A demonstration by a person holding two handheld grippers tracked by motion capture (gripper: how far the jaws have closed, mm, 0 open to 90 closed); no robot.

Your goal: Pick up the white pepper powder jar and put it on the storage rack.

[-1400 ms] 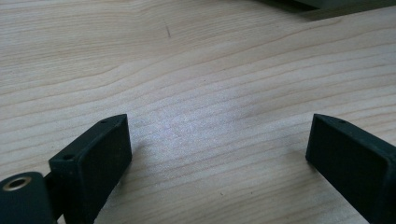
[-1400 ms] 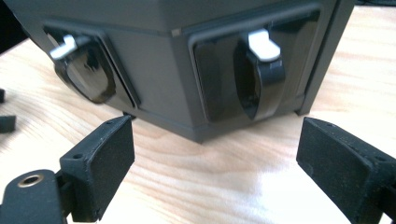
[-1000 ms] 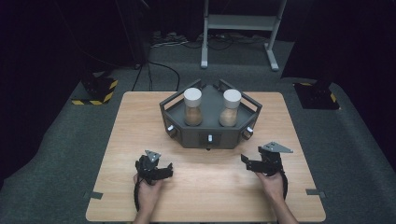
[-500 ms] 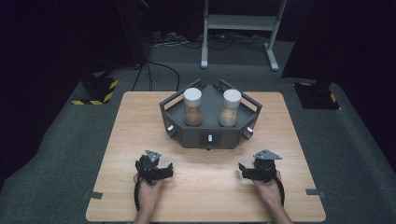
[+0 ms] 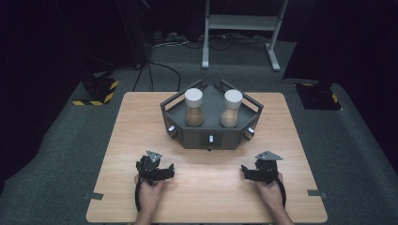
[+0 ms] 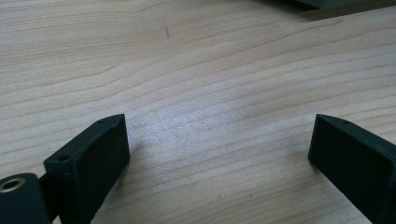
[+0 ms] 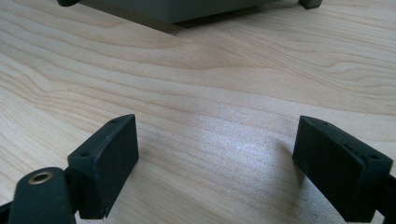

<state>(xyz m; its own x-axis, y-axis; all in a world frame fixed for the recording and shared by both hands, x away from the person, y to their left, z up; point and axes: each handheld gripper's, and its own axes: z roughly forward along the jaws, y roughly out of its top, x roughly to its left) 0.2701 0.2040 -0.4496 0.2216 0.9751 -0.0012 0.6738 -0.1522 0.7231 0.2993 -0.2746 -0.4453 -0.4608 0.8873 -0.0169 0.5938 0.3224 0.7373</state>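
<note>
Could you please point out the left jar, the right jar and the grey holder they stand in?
Left jar (image 5: 194,97): high view, on its white lid.
Right jar (image 5: 233,98): high view, on its white lid.
Grey holder (image 5: 195,138): high view, on its front wall, left of the middle knob.

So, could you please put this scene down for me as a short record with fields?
surface: wooden table
holder: dark grey tray at the table's far middle
contents: two white-capped jars, left jar and right jar, upright, side by side in the tray
left tool: open, nothing between its jaws, low over the wood near the front edge
right tool: open, nothing between its jaws, low over the wood
contact: neither tool touches the tray or a jar
</note>
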